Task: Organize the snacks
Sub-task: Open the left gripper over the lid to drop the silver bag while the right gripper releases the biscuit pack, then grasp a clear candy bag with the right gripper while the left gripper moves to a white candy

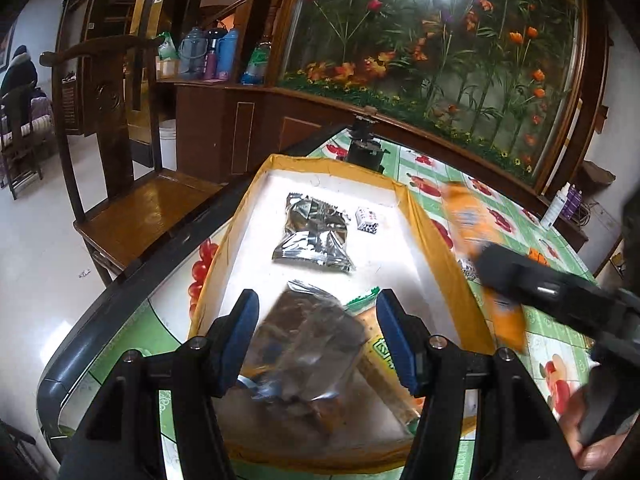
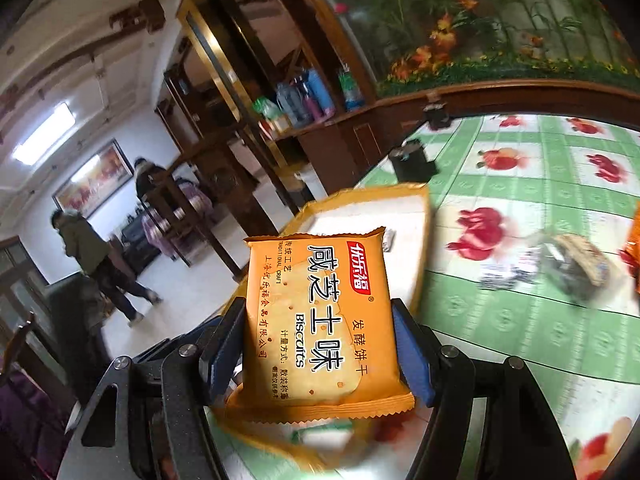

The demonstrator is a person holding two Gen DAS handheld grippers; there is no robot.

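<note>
Right gripper (image 2: 320,354) clenched on an orange biscuit packet (image 2: 320,320), held by its side edges, label to the camera; carried above the counter (image 2: 540,320), just beside the tray (image 1: 436,232); presumably headed for it. Left gripper (image 1: 316,336) spread wide over the tray's near end, a clear bag of dark snacks (image 1: 304,344) between the fingers, seemingly untouched; looks just released, or about to be taken. Silver packet (image 1: 312,236) and small box (image 1: 367,220) lie flat farther in; more snacks (image 2: 568,264) wait on the counter.

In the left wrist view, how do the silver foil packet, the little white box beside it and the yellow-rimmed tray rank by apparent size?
1. Yellow-rimmed tray, by far the largest.
2. Silver foil packet.
3. Little white box, the smallest.
</note>
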